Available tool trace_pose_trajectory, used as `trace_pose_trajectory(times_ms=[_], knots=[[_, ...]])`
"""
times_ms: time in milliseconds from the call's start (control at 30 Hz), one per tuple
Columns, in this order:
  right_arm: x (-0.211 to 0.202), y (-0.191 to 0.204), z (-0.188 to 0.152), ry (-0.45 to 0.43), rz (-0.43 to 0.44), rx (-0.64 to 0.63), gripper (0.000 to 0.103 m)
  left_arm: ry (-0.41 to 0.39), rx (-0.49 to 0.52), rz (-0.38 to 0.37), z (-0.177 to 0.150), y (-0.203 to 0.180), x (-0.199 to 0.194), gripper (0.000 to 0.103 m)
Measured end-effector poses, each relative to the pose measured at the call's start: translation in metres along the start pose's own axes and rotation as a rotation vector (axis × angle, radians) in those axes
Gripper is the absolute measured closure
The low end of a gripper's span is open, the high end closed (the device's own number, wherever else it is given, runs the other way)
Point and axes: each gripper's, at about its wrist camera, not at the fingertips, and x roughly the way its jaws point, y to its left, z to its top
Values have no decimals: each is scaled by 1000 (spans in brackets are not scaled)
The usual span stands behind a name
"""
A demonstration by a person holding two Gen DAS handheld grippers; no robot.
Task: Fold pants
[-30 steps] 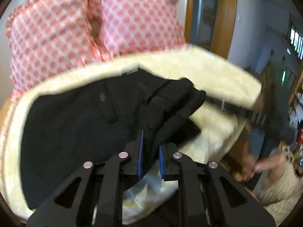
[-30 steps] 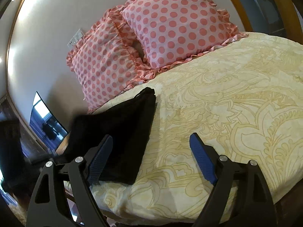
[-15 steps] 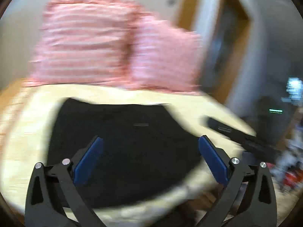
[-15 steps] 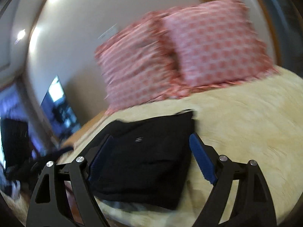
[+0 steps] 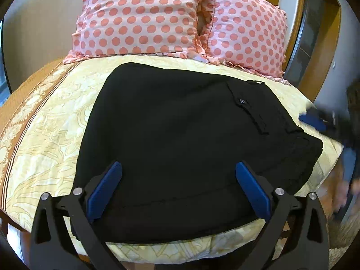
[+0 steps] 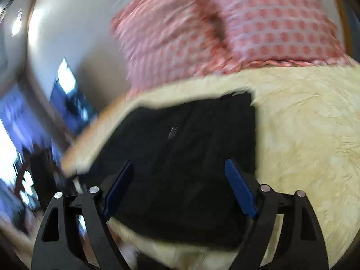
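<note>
The black pants (image 5: pixel 191 144) lie folded into a flat rectangle on the cream patterned bedspread (image 5: pixel 49 135), a buttoned pocket flap (image 5: pixel 245 105) showing on top. My left gripper (image 5: pixel 178 173) is open and empty, hovering over the near edge of the pants. My right gripper (image 6: pixel 180 173) is open and empty too, over the pants (image 6: pixel 186 157) near the bed's front edge; its view is motion-blurred. The right gripper's blue pad also shows at the right edge of the left wrist view (image 5: pixel 315 121).
Two pink polka-dot pillows (image 5: pixel 139 15) lean at the head of the bed, also blurred in the right wrist view (image 6: pixel 258 29). A wooden door frame (image 5: pixel 324 22) stands at the right. A dark screen (image 6: pixel 69 99) sits left of the bed.
My left gripper was shut on the pants a second ago, then let go and opened wide. The pants now lie flat and folded. Both grippers have swung to face the pants.
</note>
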Motion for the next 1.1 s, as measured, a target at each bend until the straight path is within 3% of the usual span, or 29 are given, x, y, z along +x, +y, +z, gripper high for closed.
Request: trace_pose_trajectory(times_ms=[67, 133, 267, 433, 467, 500, 600, 667, 767, 867, 933, 1000, 1033, 1100], knots=[[15, -12, 15, 41, -65, 25, 18, -7, -5, -14, 0, 3, 1, 2], [31, -20, 25, 86, -104, 46, 26, -9, -5, -25, 0, 4, -1, 2], [60, -37, 35, 172, -103, 106, 27, -17, -1, -38, -2, 3, -3, 2], [73, -44, 36, 216, -104, 117, 32, -21, 9, -36, -3, 1, -2, 2], [74, -44, 37, 217, -109, 109, 35, -22, 9, -36, -3, 1, -2, 2], [75, -44, 37, 216, -108, 100, 53, -24, 9, -37, -3, 1, -2, 2], [70, -31, 36, 171, -113, 11, 75, -30, 11, -36, -4, 1, -2, 2], [67, -24, 34, 163, -143, -47, 76, -37, 14, -37, -5, 1, -3, 2], [71, -34, 36, 186, -134, 11, 72, -42, 5, -51, -4, 2, -6, 2], [77, -45, 40, 200, -137, 50, 52, -43, -39, -163, 9, 12, -23, 2], [81, -46, 41, 200, -134, 44, 46, -70, -70, -150, 21, 24, -33, 2], [86, -44, 43, 202, -128, 24, 48, -84, -114, -119, 36, 43, -37, 2], [88, -42, 43, 199, -113, 14, 61, -72, -143, -99, 45, 53, -34, 2], [85, -36, 43, 180, -88, -26, 74, -37, -194, -79, 59, 73, -24, 2]])
